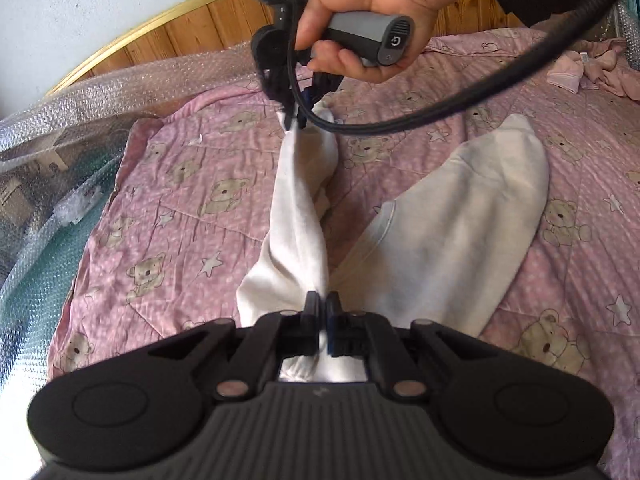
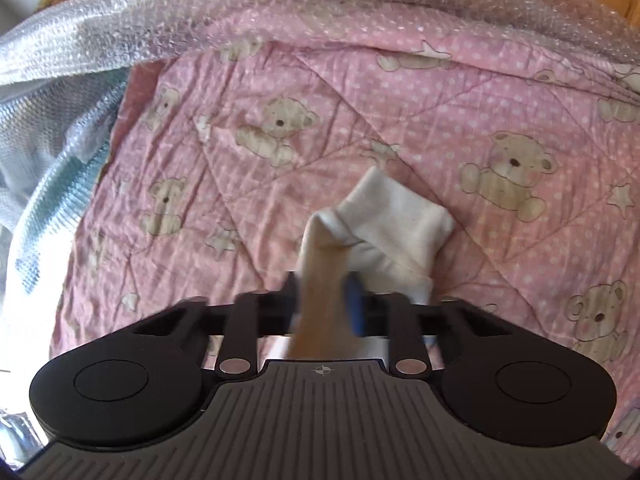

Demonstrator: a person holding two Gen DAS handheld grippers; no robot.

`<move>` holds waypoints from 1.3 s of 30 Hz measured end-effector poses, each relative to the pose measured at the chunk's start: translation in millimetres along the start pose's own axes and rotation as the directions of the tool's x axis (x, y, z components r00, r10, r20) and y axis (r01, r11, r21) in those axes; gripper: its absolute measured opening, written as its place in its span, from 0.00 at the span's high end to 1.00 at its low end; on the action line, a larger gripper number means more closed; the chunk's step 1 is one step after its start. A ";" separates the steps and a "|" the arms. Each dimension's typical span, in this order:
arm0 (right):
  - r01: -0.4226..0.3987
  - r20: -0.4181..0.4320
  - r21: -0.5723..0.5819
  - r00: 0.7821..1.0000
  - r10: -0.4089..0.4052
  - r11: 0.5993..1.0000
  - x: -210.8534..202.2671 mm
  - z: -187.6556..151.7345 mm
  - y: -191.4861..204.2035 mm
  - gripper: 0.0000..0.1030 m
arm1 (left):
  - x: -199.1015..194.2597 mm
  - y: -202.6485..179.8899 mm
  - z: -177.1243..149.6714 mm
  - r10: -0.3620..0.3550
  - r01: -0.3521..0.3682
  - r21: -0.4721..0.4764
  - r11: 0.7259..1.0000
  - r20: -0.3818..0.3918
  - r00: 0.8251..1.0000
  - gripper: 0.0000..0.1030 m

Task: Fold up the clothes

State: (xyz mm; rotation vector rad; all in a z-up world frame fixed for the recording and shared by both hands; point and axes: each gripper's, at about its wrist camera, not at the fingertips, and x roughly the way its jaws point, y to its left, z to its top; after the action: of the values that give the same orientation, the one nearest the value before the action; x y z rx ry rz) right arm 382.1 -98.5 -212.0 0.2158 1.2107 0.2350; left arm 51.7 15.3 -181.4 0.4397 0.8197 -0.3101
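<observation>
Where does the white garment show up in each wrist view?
Left wrist: white garment spans the centre, stretched from left gripper to right gripper.
Right wrist: lower centre, cuff beyond the gripper.
Shared landmark: pink teddy-bear quilt.

Home bedroom, pink teddy-bear quilt (image 1: 192,184) on bed, wooden headboard (image 1: 192,28), white wall (image 1: 80,0)

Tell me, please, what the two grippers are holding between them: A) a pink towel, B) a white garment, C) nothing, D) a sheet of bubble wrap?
B: the left gripper and the right gripper each pinch the white garment, stretched between them.
</observation>
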 end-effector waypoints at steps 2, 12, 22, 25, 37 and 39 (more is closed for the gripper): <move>-0.027 0.054 0.045 0.998 0.024 0.999 -24.6 -10.1 -20.3 1.00 | -9.1 5.3 -4.8 0.017 -0.017 -0.014 1.000 0.017 1.000 0.97; -0.034 0.131 0.277 0.991 -0.002 0.960 -132.7 -198.4 -163.9 0.91 | -16.0 3.1 -29.5 -0.025 0.024 -0.042 0.999 -0.028 0.999 0.97; -0.177 0.291 0.365 0.954 0.069 0.914 -142.1 -211.7 -199.5 0.63 | -17.4 2.3 -39.9 -0.030 0.027 -0.050 0.998 -0.058 0.998 0.96; -0.250 0.284 0.411 0.949 0.137 0.877 -143.6 -204.4 -200.0 0.63 | -20.0 16.8 -32.6 -0.039 0.033 -0.152 0.988 -0.042 0.998 0.96; -0.307 0.198 0.620 0.952 0.234 0.722 -92.9 -206.5 -204.7 0.63 | -25.8 49.4 -25.3 -0.048 0.044 -0.322 0.946 -0.006 0.999 0.96; -0.300 0.212 0.605 0.954 0.214 0.738 -93.8 -200.9 -203.5 0.70 | -24.7 48.9 -25.4 -0.051 0.046 -0.313 0.949 -0.008 0.999 0.96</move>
State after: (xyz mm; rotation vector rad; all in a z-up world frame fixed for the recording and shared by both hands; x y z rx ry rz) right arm 174.8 -312.5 -254.4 0.9881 1.0908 0.0394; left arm 40.6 72.5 -165.5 0.1244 0.8787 -0.2161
